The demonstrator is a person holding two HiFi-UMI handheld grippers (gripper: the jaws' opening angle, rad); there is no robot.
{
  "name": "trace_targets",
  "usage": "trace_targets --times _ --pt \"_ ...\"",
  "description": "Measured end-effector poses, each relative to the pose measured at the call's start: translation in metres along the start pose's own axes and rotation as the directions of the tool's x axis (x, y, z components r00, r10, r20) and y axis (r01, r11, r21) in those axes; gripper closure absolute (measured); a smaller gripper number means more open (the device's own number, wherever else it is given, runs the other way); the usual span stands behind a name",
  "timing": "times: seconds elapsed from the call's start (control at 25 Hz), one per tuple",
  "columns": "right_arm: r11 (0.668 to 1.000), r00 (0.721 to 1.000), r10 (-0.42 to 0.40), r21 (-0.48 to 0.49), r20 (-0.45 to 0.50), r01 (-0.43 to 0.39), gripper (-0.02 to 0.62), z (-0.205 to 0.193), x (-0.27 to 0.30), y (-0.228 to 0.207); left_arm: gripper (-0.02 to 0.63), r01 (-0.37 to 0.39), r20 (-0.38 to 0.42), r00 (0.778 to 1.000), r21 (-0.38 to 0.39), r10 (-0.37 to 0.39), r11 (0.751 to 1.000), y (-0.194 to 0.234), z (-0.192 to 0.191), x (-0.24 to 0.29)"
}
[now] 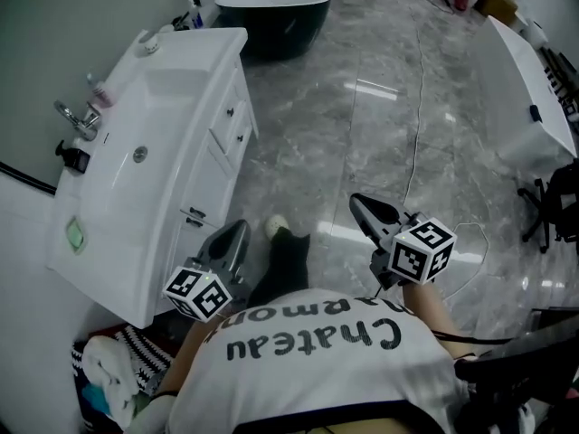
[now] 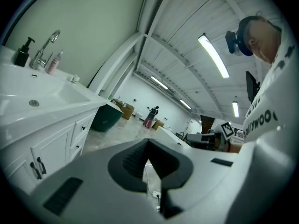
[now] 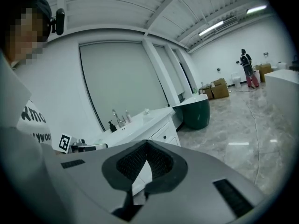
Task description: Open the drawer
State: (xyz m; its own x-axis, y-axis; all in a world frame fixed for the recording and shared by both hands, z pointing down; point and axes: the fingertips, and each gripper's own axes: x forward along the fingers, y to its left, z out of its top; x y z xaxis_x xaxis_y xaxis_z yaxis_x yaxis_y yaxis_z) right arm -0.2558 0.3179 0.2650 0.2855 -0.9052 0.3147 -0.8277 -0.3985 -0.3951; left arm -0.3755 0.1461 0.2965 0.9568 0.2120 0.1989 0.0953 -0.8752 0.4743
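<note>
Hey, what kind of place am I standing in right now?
Probably a bathroom-fixtures showroom or warehouse rather than a home bathroom. A white vanity with a tap stands in a big open hall, a dark green bathtub sits beyond it, and cardboard boxes are stacked by the far wall.

A white vanity [image 1: 204,48] runs from 8 to 11 o'clock, its surface carrying a chrome faucet [image 1: 77,116] and a black soap dispenser [image 1: 72,156] at 9 o'clock, and its drawers [image 1: 233,120] at 10 o'clock sit flush and closed. Above the person's white shirt [image 1: 317,360] at 6 o'clock, the left gripper [image 1: 238,231] at 7 o'clock points up beside the vanity's front, and the right gripper [image 1: 358,202] at 4 o'clock points over the grey marble floor [image 1: 362,134], each tapering to a closed tip. A dark green bathtub [image 1: 271,12] stands at 12 o'clock and a white tub [image 1: 529,98] at 2 o'clock.
</note>
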Motion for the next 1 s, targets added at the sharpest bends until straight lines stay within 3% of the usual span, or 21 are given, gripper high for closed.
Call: trace_targets --times 0.16,0.28,0.44,0.64,0.84,1.0 --pt "1.000 1.000 -0.020 0.006 -0.011 0.020 0.584 0.024 0.037 -0.033 0.598 0.049 0.033 0.998 -0.002 -0.049 0.999 0.025 0.032 0.046" --pt "1.000 1.000 -0.003 0.030 -0.008 0.003 0.584 0.055 0.069 -0.050 0.598 0.080 0.057 0.995 0.044 -0.082 0.996 0.043 0.067 0.079" --pt "1.000 1.000 -0.013 -0.020 0.012 0.013 0.584 0.107 0.119 -0.073 0.598 0.094 0.062 0.993 0.063 -0.098 0.994 0.077 0.105 0.119" --pt "0.999 0.998 0.011 -0.031 0.059 -0.009 0.584 0.161 0.180 -0.096 0.598 0.136 0.130 0.980 0.101 -0.149 0.985 0.110 0.164 0.158" --pt "0.997 0.997 0.060 -0.049 0.055 -0.057 0.584 0.180 0.235 -0.106 0.598 0.097 0.181 0.977 0.090 -0.112 0.991 0.153 0.197 0.185" --pt "0.989 0.990 0.138 -0.052 0.006 -0.137 0.584 0.186 0.269 -0.104 0.598 0.052 0.153 0.986 0.076 -0.063 0.996 0.167 0.195 0.196"
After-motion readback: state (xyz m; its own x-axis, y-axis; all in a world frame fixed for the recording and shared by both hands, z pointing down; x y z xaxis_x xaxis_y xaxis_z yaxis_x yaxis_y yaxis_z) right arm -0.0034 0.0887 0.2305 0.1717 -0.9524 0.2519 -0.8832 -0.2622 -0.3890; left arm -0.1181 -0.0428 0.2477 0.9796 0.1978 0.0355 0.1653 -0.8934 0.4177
